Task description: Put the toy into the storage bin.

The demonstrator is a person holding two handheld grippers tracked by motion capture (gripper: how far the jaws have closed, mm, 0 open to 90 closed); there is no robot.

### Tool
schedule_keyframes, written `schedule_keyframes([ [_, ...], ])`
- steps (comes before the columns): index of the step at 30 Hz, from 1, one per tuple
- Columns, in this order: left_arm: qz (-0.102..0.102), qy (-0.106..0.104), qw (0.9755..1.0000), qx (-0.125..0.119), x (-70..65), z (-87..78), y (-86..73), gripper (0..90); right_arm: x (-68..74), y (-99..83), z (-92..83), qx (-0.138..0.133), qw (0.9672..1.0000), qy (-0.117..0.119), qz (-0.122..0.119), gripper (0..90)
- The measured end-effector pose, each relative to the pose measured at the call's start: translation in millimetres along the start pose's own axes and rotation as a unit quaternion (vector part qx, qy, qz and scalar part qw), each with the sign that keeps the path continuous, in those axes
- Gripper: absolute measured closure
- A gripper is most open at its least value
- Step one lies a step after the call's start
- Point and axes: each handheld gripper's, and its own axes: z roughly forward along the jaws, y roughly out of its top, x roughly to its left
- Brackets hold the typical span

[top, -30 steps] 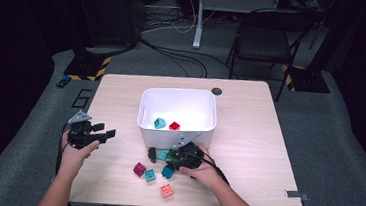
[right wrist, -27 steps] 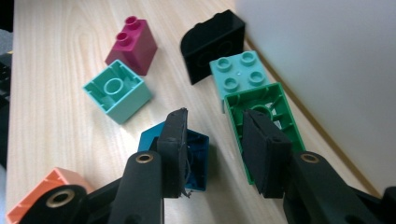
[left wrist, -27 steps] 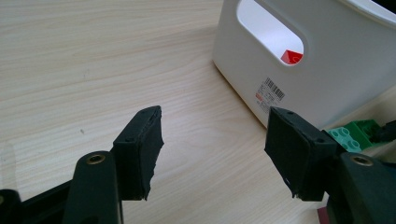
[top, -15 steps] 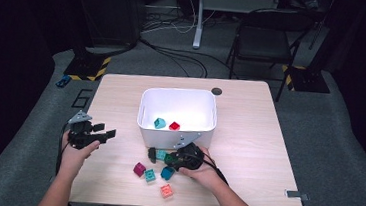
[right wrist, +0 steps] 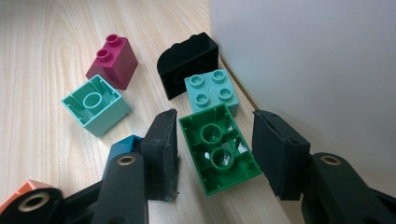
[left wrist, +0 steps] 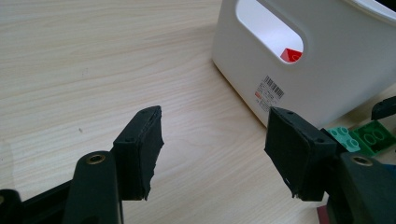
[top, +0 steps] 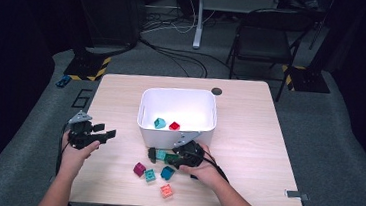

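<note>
right gripper (right wrist: 215,154) jaws have just been opening. now about half spread, green brick (right wrist: 218,148) lying upside down between them on the table (top: 248,139), pads not pressing on it, small gap each side. a second ago the same gripper sat clamped at that spot, so this reads as a release or a re-grip, not a pick. the brick is on the wood, touching the front wall of the white bin (top: 175,138), just outside it.

around the bin front: pale mint brick (right wrist: 211,92) touching the green one's far end, a black arched brick (right wrist: 187,63) behind it against the bin wall, magenta brick (right wrist: 112,60), an upturned teal brick (right wrist: 95,105), blue (top: 167,172) and salmon (top: 166,190) ones further out.

inside the bin: a teal piece (top: 159,123) and a red one (top: 174,126).

left gripper (top: 99,132) wide open, empty, parked well left of the bin, hovering over bare table.

my read: sorting into the bin isn't advanced by this. green brick needs a fresh squeeze before lifting over the rim.
</note>
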Motion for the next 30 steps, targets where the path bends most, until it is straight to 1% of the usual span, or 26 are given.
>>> schedule_keyframes([
  [2,0.000,0.000,1.0000,0.000,0.1,0.2,-0.1,36.3,-1.9,-0.5,2.2,0.005,1.0000,-0.001,0.001,50.5],
  [3,0.000,0.000,1.0000,0.000,0.1,0.2,-0.1,36.3,-3.2,-0.7,3.0,0.007,1.0000,0.000,-0.003,50.6],
  [6,-0.001,-0.001,1.0000,0.001,0.1,0.0,-0.2,36.3,-3.0,-1.5,4.5,0.014,0.9999,0.000,0.004,50.9],
  [8,-0.001,-0.001,1.0000,-0.001,0.3,-0.1,-0.2,36.3,-2.9,-1.8,5.7,0.017,0.9998,0.002,0.002,52.2],
  [9,-0.002,0.001,1.0000,-0.006,0.3,0.5,-0.6,36.3,-2.8,-1.8,6.4,0.020,0.9998,0.004,-0.003,53.7],
  [13,-0.001,0.000,1.0000,-0.005,0.0,0.5,-0.5,36.3,-1.5,-2.1,8.2,0.026,0.9996,0.006,-0.002,55.4],
  [14,-0.001,-0.001,1.0000,-0.001,0.1,-0.1,-0.2,36.3,-1.4,-2.2,8.5,0.028,0.9996,0.005,-0.002,55.4],
  [15,-0.001,-0.001,1.0000,0.000,0.1,0.0,-0.1,36.3,-1.8,-2.1,9.0,0.028,0.9996,0.005,-0.006,55.3],
  [16,0.000,-0.001,1.0000,-0.001,0.2,0.2,-0.1,36.3,-0.6,-2.2,8.8,0.034,0.9994,0.006,0.003,55.3],
  [20,-0.001,-0.001,1.0000,0.000,0.2,0.3,-0.2,36.3,-0.6,-1.5,10.4,0.037,0.9993,0.007,0.002,55.9],
  [21,-0.001,-0.001,1.0000,0.000,0.3,0.2,-0.3,36.3,-2.0,-1.1,11.4,0.035,0.9993,0.008,-0.009,56.0],
  [23,-0.001,-0.001,1.0000,0.000,0.4,0.2,-0.3,36.3,-2.4,-1.2,11.7,0.038,0.9992,0.008,-0.012,56.0],
  [25,-0.002,0.001,1.0000,-0.004,0.4,0.5,-0.6,36.3,-1.2,-1.2,13.6,0.039,0.9992,0.008,-0.006,56.2],
  [30,-0.005,-0.003,1.0000,-0.001,1.6,0.2,-0.8,36.3,-0.9,-1.3,14.4,0.044,0.9990,0.008,-0.005,57.5],
])
